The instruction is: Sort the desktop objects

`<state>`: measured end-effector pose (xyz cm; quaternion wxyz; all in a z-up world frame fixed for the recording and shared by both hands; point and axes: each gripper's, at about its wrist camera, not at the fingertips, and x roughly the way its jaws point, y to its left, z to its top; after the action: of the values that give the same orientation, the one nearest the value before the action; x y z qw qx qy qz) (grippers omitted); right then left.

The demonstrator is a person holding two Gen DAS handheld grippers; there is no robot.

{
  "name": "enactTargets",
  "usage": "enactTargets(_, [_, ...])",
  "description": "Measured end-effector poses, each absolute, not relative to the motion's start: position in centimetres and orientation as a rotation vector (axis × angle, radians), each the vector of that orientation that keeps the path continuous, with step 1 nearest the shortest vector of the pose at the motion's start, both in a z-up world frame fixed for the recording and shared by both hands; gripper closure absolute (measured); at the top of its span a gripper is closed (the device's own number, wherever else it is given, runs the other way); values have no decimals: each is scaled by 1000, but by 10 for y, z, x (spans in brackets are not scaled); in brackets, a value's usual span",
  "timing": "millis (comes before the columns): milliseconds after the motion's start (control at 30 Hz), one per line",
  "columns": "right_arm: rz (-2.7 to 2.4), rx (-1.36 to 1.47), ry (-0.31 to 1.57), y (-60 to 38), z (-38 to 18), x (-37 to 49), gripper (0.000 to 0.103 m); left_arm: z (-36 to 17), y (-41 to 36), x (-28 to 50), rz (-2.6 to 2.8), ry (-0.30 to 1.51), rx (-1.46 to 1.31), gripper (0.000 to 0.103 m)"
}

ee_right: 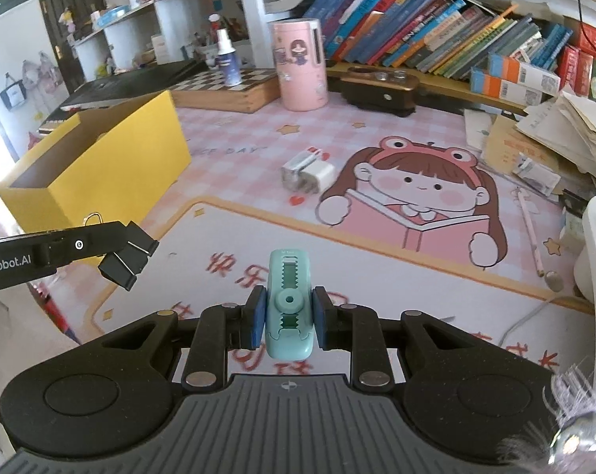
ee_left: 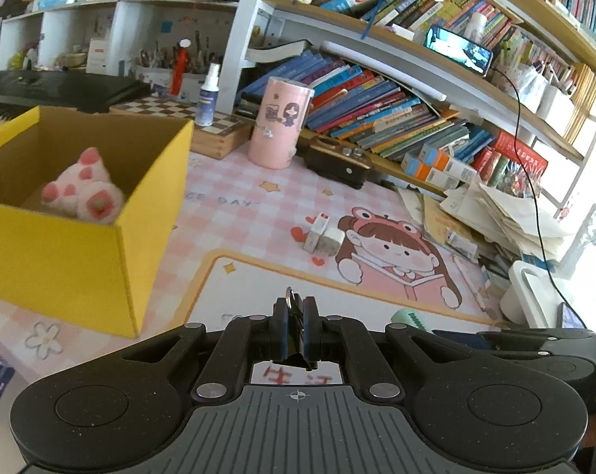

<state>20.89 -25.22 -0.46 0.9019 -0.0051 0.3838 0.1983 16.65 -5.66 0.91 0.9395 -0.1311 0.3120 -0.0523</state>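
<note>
While clenched on a binder clip (ee_right: 126, 262), left claw (ee_left: 294, 330) (right claw (ee_right: 289, 318): teal tape dispenser (ee_right: 289, 304)).

One yellow box (ee_left: 80, 252) — one plush toy (ee_left: 86, 189) inside; one binder clip (ee_right: 126, 262), one correction tape (ee_right: 289, 304), one white charger (ee_right: 309, 175).

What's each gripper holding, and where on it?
Left gripper: black binder clip, by its wire handles. Right gripper: teal correction tape, fingers on its sides, midway.

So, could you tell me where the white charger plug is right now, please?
The white charger plug lies on the pink desk mat mid-desk in the right wrist view, just left of the cartoon girl and right of the yellow box.
</note>
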Motion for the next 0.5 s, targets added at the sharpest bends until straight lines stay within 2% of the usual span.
enactTargets(500, [439,-42,784,-193,4,149,80,14,5,100,-73,611,-297,98])
